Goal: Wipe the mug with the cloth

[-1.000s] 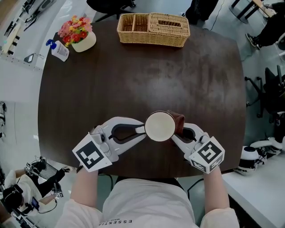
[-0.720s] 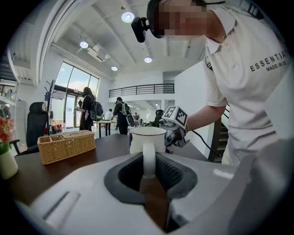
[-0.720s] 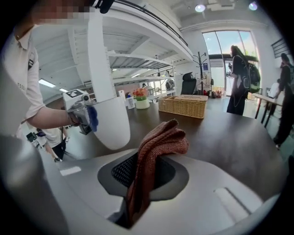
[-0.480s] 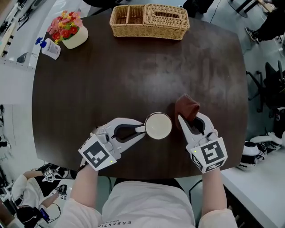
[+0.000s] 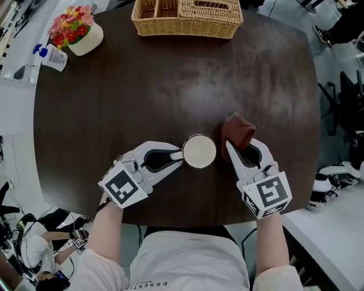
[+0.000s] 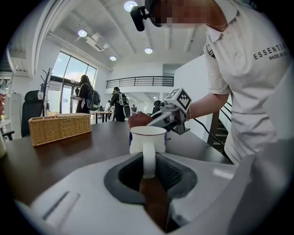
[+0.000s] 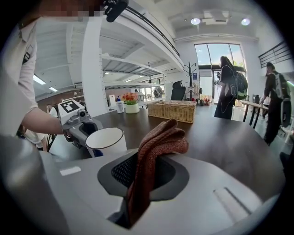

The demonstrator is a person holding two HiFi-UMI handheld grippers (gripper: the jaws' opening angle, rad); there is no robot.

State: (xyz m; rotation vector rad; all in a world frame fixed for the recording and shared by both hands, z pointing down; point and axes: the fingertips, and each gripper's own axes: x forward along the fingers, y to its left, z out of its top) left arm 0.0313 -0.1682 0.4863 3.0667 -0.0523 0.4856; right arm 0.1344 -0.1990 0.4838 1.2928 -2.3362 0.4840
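Observation:
A white mug [image 5: 199,151] with a dark rim is upright near the table's front edge. My left gripper [image 5: 177,154] is shut on its handle [image 6: 148,158], which shows pinched between the jaws in the left gripper view. My right gripper [image 5: 243,145] is to the right of the mug, a small gap away, and is shut on a rust-brown cloth [image 5: 236,129]. The bunched cloth [image 7: 155,147] sticks up out of the jaws in the right gripper view, with the mug [image 7: 107,140] to its left. No part of the cloth touches the mug.
The dark brown round table [image 5: 170,85] carries a wicker basket [image 5: 186,14] at its far edge. A pot of flowers [image 5: 77,31] and a small spray bottle [image 5: 50,57] stand at the far left. People stand in the background [image 7: 229,87].
The right gripper has pulled the cloth away from the mug's right side and now holds it apart. The mug looks smaller, so it has moved lower. The left gripper keeps the handle.

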